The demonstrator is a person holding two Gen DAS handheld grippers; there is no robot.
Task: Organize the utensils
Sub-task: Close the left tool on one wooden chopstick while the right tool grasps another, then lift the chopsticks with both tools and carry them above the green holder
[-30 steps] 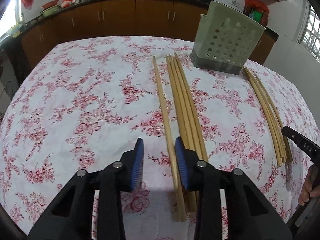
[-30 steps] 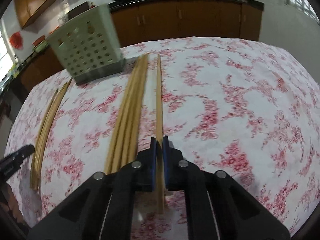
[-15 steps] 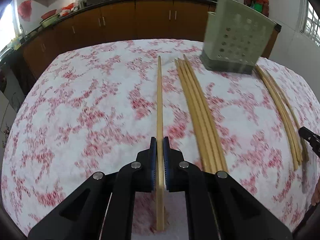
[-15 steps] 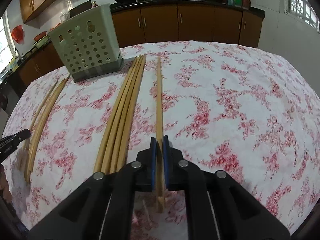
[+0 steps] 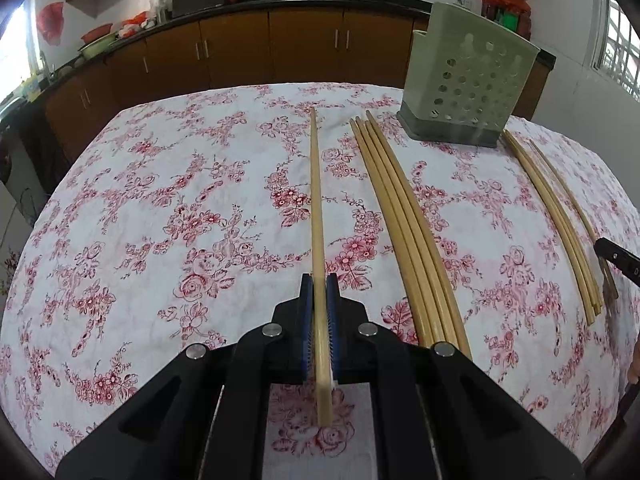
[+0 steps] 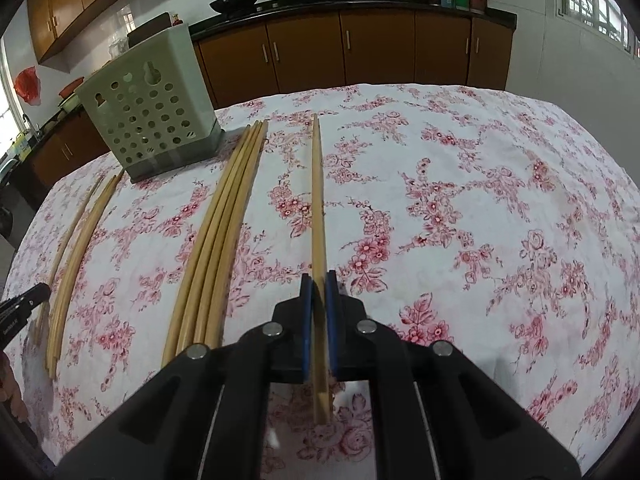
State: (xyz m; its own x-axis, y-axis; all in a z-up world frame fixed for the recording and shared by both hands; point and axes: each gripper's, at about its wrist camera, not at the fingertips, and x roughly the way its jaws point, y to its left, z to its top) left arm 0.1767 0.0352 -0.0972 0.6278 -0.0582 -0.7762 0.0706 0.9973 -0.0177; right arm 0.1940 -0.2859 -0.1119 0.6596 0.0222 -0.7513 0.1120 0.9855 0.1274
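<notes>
In the left wrist view my left gripper (image 5: 320, 280) is shut on a single wooden chopstick (image 5: 316, 200) that runs straight ahead over the floral tablecloth. A bundle of chopsticks (image 5: 404, 232) lies just right of it. A pale green perforated utensil holder (image 5: 468, 80) stands upright at the back right. In the right wrist view my right gripper (image 6: 319, 278) is shut on another chopstick (image 6: 318, 200). A bundle (image 6: 224, 232) and the holder (image 6: 148, 112) lie to its left.
More chopsticks lie at the far right (image 5: 556, 216), beside the other gripper's tip (image 5: 616, 258), and in the right wrist view at the far left (image 6: 80, 240). Brown kitchen cabinets (image 5: 304, 48) line the wall behind the table. The tablecloth (image 6: 480, 220) spreads out to the right.
My left gripper stood open around a chopstick lying against the bundle; it has shut on it, and the chopstick now sits apart from the bundle. The right gripper kept its grip.
</notes>
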